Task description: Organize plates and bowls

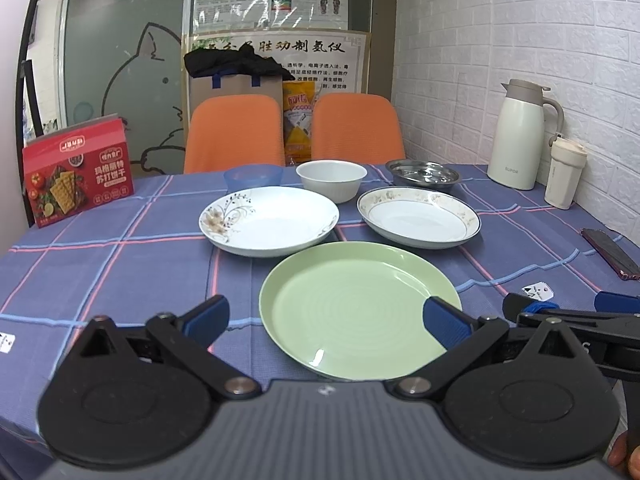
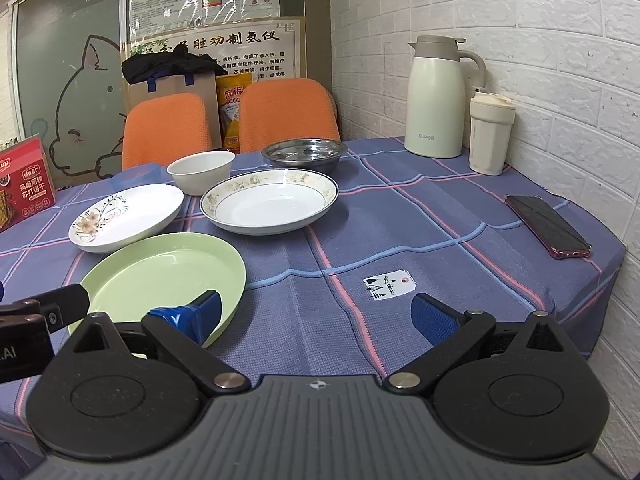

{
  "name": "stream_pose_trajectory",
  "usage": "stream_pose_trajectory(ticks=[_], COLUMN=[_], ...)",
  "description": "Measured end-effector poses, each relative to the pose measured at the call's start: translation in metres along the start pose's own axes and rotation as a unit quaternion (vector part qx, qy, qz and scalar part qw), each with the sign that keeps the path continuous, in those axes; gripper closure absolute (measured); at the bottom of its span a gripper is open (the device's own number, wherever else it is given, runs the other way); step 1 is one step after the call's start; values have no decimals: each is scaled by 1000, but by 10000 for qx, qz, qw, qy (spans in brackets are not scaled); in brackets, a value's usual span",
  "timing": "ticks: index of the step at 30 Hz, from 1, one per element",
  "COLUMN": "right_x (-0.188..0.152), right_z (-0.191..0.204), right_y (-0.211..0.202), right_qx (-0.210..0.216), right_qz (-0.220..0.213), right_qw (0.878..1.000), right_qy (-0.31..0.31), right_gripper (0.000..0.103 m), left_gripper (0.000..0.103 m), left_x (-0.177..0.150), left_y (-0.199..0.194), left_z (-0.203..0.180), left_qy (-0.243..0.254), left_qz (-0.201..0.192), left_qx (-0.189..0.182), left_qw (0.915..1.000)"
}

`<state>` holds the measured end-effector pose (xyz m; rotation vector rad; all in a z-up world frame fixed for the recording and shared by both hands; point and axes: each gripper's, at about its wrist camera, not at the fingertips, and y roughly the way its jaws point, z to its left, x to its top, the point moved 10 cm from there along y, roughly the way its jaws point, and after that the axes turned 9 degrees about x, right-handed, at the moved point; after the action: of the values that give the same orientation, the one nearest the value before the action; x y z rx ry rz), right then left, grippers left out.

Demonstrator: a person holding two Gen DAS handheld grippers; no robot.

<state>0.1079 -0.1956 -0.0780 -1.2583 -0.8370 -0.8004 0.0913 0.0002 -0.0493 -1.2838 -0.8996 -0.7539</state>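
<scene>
both tongs spread, empty: left gripper (image 1: pixel 326 318), right gripper (image 2: pixel 316 316). pinch near rim of green plate (image 1: pixel 356 308) squarely, lift level, stack first.

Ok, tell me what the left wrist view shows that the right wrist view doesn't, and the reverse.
Only the left wrist view shows the blue bowl clearly and the whole red cracker box; the right view crops the box.

Only the right wrist view shows the whole phone and the full white tag on the cloth.

Both show the green plate, floral plate, gold-rimmed plate, white bowl, steel dish, thermos, and each other's open claw: left claw, right claw.
</scene>
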Motion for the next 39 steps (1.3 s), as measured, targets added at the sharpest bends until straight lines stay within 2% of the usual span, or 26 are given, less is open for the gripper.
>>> stream_pose_trajectory(ticks=[39], right_x=[0], right_z=[6], right_y=[2], right_qx=[9], right_qz=[31], right_qw=[10000], right_qy=[-43], right_gripper=[14], left_gripper=[0], left_x=[-1], left_y=[0], left_z=[-3], left_qy=[30], left_qz=[6], left_qx=[-86], left_qw=[10000])
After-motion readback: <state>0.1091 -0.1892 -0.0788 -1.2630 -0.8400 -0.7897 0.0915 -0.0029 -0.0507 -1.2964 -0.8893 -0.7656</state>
